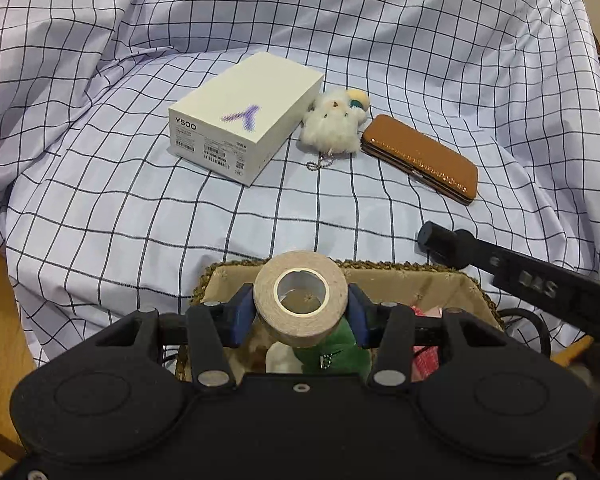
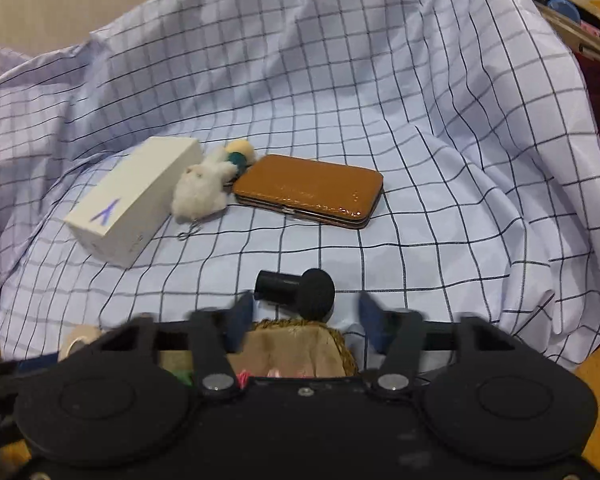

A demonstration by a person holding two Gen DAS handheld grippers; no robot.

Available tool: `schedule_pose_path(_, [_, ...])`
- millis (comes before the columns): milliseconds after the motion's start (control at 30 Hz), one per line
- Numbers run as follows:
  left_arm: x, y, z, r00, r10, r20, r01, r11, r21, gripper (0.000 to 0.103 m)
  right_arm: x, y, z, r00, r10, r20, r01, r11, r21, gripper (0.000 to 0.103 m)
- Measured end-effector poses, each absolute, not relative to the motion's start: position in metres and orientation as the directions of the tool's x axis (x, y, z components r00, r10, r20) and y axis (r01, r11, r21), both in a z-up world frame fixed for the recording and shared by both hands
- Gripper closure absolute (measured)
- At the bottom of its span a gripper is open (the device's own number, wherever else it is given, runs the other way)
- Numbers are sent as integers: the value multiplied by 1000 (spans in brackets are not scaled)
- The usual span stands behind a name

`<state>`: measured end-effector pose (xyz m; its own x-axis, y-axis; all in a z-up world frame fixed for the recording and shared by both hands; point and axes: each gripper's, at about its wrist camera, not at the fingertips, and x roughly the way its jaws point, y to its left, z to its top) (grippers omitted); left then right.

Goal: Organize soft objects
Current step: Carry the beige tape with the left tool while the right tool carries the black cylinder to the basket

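My left gripper (image 1: 300,312) is shut on a beige tape roll (image 1: 301,298) and holds it over a woven basket (image 1: 440,276) with a fabric lining. In the basket lie a green soft item (image 1: 332,356), a white item and a pink one (image 1: 424,360). A white plush keychain toy (image 1: 334,122) lies on the checked cloth between a white box and a brown case; it also shows in the right wrist view (image 2: 200,192). My right gripper (image 2: 304,320) is open and empty above the basket's right corner (image 2: 336,340). The tape roll shows at left there (image 2: 78,340).
A white Y500 box (image 1: 244,116) and a brown leather case (image 1: 420,158) lie on the checked cloth (image 1: 140,220). A black knobbed part of the right gripper (image 1: 444,240) reaches in from the right. Wooden surface shows at the left and right edges.
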<state>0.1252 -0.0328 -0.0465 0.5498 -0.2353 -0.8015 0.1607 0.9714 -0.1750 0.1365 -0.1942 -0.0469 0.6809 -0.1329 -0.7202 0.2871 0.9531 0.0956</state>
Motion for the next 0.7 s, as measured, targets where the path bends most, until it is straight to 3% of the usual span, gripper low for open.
schedule_pose_path(133, [130, -32, -50, 550, -226, -804, 158, 974, -165, 56, 158, -193, -58, 657, -141, -741, 302, 949, 87, 24])
schedule_pose_path(267, [138, -33, -58, 536, -216, -816, 154, 976, -157, 56, 179, -190, -73, 615, -158, -773, 320, 946, 61, 24])
schedule_pose_path(367, [143, -32, -64, 522, -216, -825, 148, 976, -162, 56, 188, -191, -83, 585, -163, -794, 341, 938, 58, 27])
schedule_pose_path(500, [146, -32, -67, 516, -214, -829, 150, 976, -159, 56, 191, -194, -90, 568, -154, -808, 350, 934, 69, 47])
schedule_pose_path(700, [147, -35, -67, 518, -220, -826, 157, 974, -161, 56, 186, -193, -84, 600, -144, -787, 329, 941, 78, 48])
